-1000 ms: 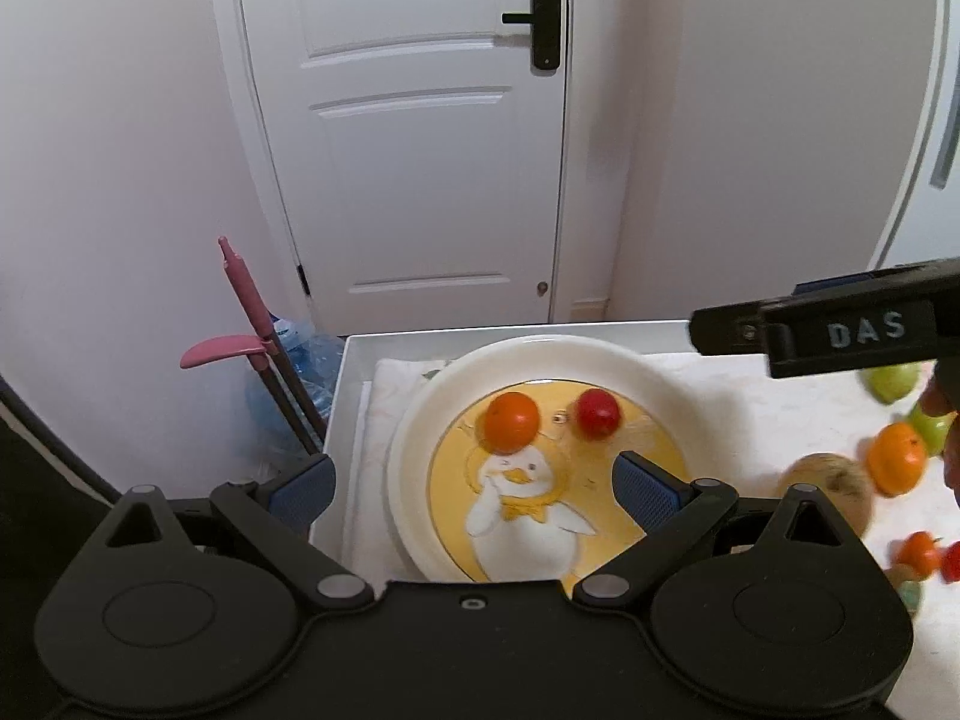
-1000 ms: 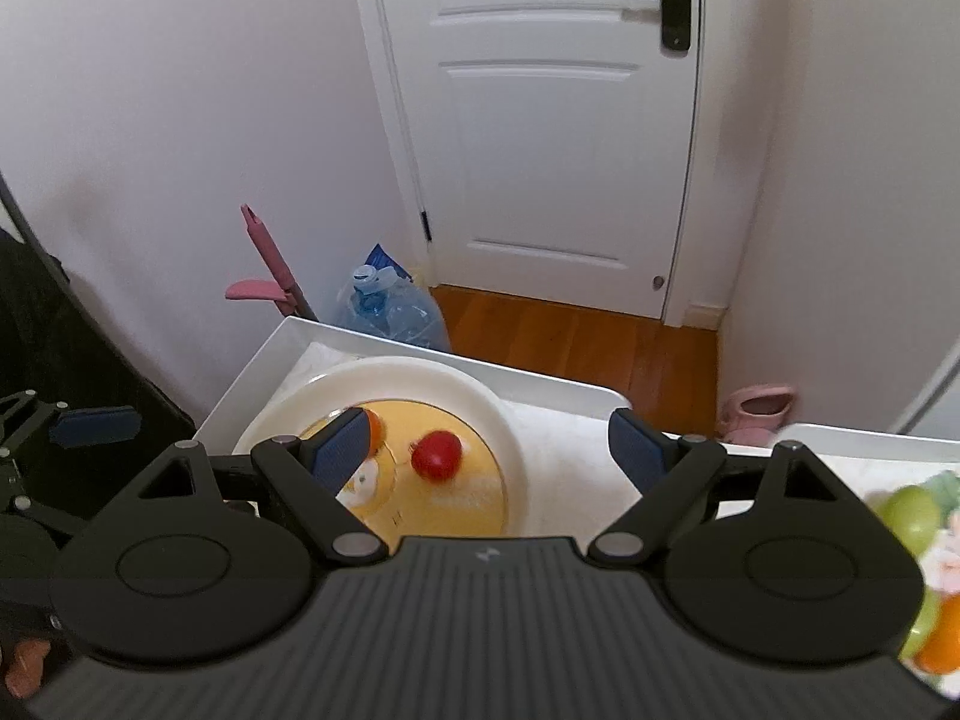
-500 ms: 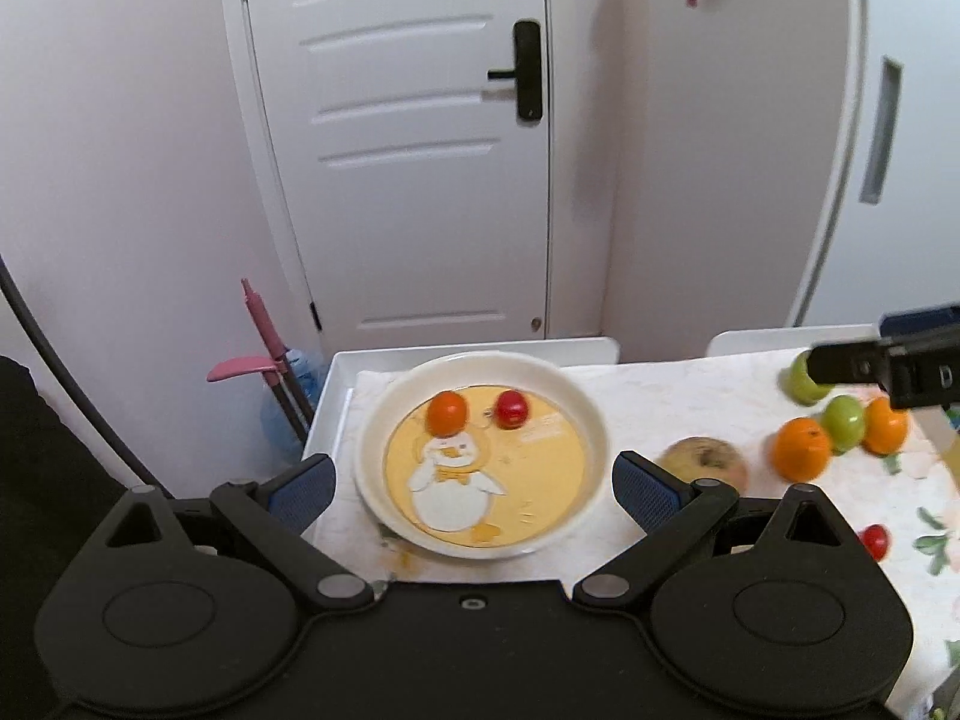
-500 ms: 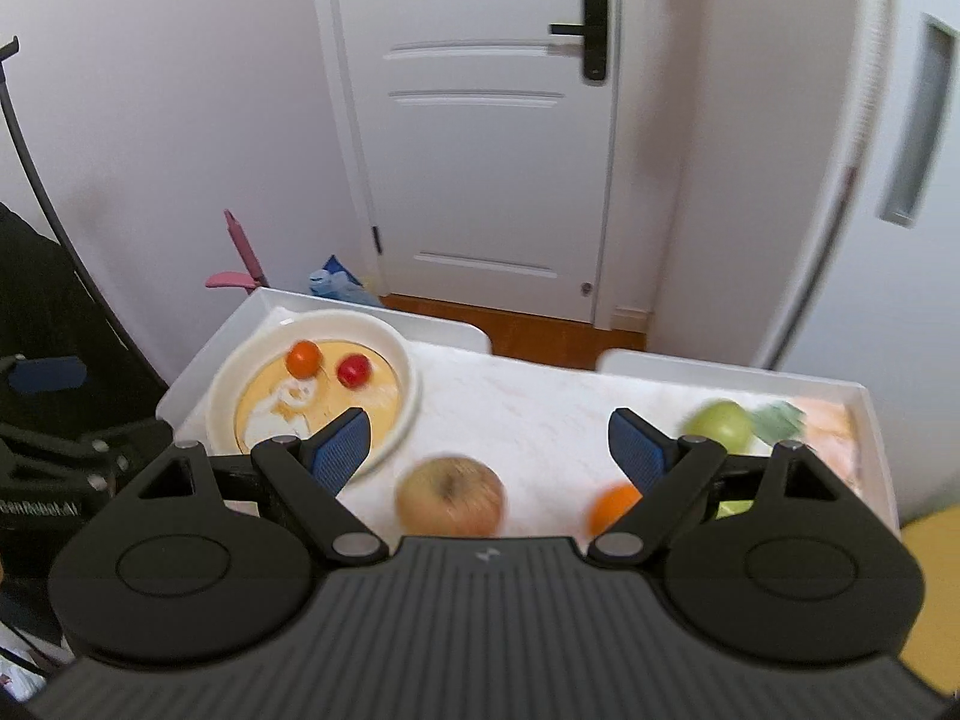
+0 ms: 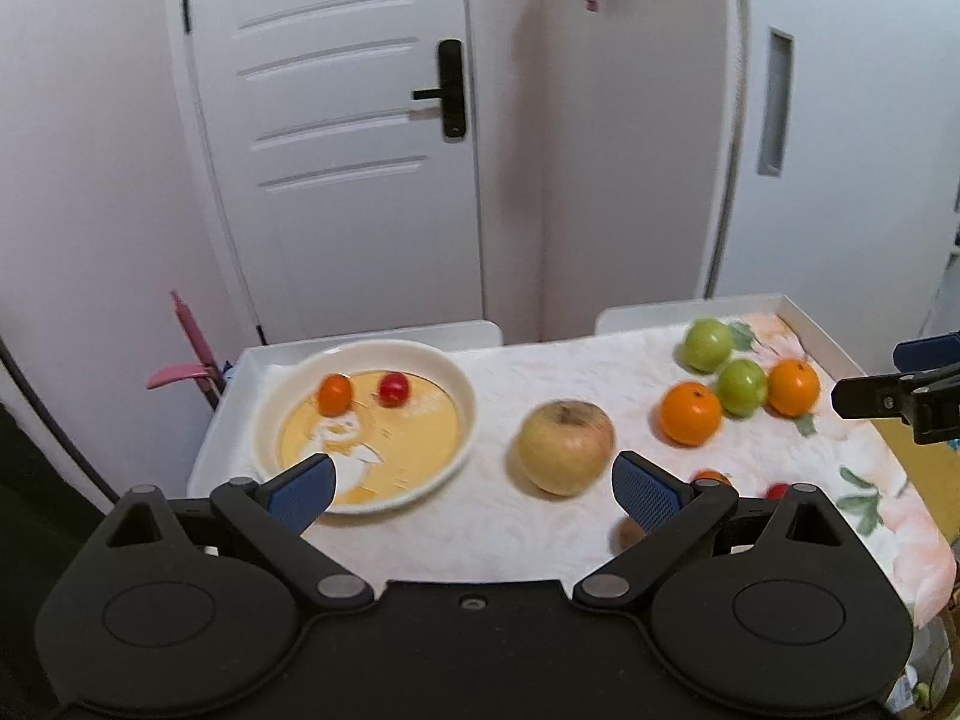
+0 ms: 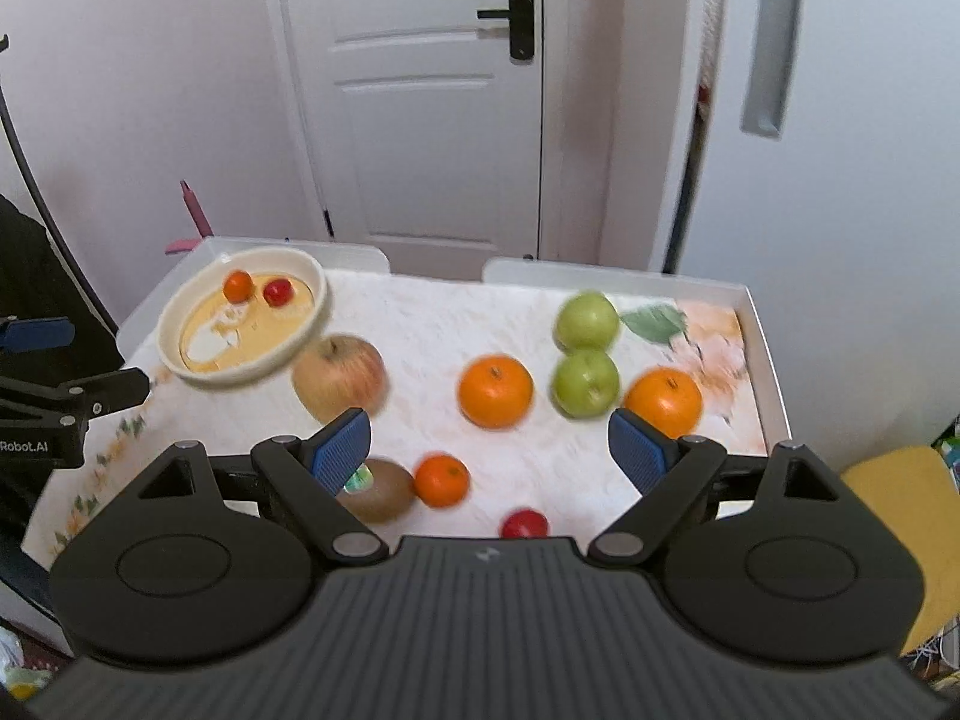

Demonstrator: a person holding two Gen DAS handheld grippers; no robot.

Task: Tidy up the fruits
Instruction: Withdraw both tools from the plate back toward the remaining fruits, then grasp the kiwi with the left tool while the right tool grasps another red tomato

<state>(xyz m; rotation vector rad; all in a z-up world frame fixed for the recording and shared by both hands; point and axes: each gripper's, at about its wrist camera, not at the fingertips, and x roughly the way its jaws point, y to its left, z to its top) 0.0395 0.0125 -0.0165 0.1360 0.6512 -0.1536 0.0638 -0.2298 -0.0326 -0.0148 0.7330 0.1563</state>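
Tablecloth (image 6: pixel 432 330): two oranges (image 6: pixel 495 391) (large), two green apples (image 6: pixel 586 321).

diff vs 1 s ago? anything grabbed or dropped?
Both grippers pulled back from the plate and swung right, bringing the big apple and oranges into view. Left gripper and right gripper stay open and empty. Small orange fruit and red fruit remain on the plate.

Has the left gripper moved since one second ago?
Yes. The left gripper pulled back and rightward: the plate now looks smaller and sits left.
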